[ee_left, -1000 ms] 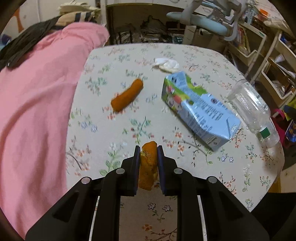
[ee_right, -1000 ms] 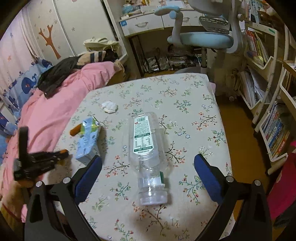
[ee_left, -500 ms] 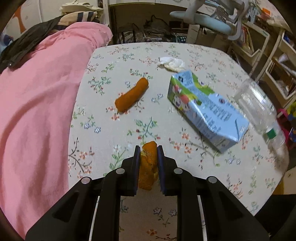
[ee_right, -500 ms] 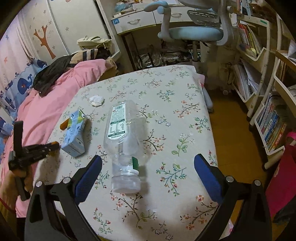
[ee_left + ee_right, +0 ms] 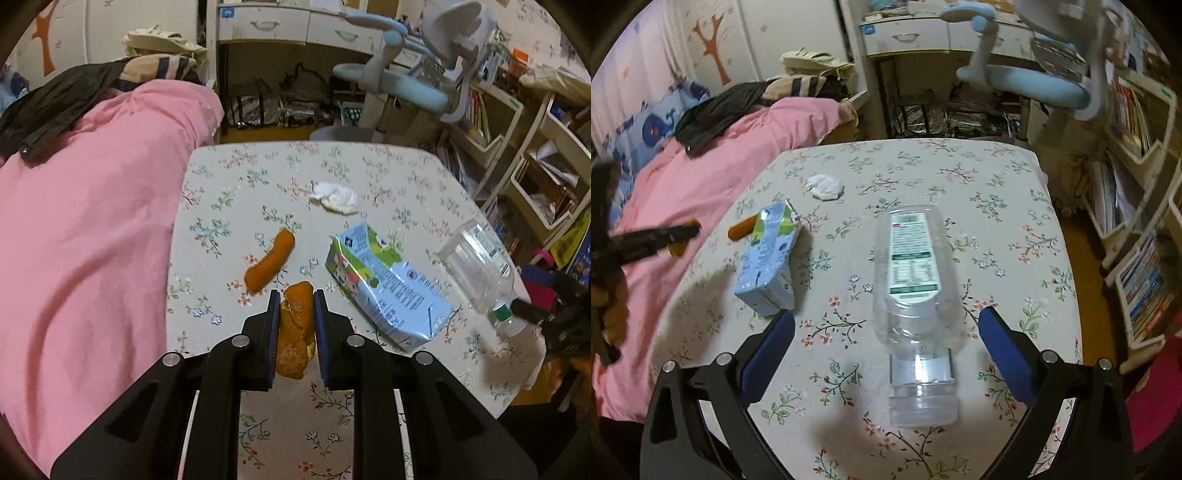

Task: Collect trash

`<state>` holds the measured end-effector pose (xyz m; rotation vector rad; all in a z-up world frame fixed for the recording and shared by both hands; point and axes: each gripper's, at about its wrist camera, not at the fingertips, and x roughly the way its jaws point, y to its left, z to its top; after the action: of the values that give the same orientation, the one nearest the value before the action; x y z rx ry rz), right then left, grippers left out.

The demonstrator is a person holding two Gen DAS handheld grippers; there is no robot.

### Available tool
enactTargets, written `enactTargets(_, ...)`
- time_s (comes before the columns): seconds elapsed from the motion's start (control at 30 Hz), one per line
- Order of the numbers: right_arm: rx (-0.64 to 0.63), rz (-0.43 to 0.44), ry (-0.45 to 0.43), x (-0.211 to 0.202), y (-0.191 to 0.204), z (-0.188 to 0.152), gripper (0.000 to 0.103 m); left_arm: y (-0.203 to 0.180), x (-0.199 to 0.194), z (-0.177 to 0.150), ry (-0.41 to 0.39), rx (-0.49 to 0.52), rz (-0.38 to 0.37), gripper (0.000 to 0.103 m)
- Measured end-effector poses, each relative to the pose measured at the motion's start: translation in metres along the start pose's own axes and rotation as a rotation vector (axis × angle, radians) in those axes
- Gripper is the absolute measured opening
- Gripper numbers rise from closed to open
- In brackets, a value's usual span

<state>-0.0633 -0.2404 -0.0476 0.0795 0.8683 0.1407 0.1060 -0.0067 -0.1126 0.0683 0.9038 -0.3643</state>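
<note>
My left gripper [image 5: 295, 299] is shut on an orange peel [image 5: 294, 328], held above the flowered table [image 5: 388, 173]. An orange stick-shaped piece [image 5: 269, 260], a blue milk carton [image 5: 388, 288] and a crumpled white tissue [image 5: 335, 196] lie ahead of it. My right gripper [image 5: 886, 336] is open, its jaws wide on either side of a clear plastic bottle [image 5: 914, 280] lying on its side, cap end toward me. The carton [image 5: 770, 254], the tissue [image 5: 825, 185] and the left gripper [image 5: 657, 236] with the peel show at the left of the right wrist view.
A pink blanket [image 5: 85, 221] covers the bed along the table's left edge. A light blue desk chair [image 5: 417, 85] and a desk stand beyond the table's far edge. Shelves with books [image 5: 1137, 236] line the right side.
My left gripper has lifted and tilted up with the peel, so more of the room shows. My right gripper has moved closer to the bottle, which now lies between its jaws.
</note>
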Motion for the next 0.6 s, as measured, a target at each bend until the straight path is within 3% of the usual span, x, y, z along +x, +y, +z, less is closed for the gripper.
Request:
enactTargets(0.1, -0.021, -0.024, 0.011, 0.005, 0.002, 0.0, 0.095, 0.001, -0.009, 0.003, -0.024, -0.003, -0.003, 0.017)
enactTargets(0.37, 0.069, -0.025, 0.003, 0.006, -0.014, 0.008, 0.095, 0.001, -0.011, 0.002, -0.024, -0.005, -0.044, 0.017)
enactTargets(0.6, 0.044, -0.041, 0.038, 0.014, -0.012, 0.005, 0.095, -0.01, -0.023, -0.006, -0.072, 0.024, -0.125, 0.017)
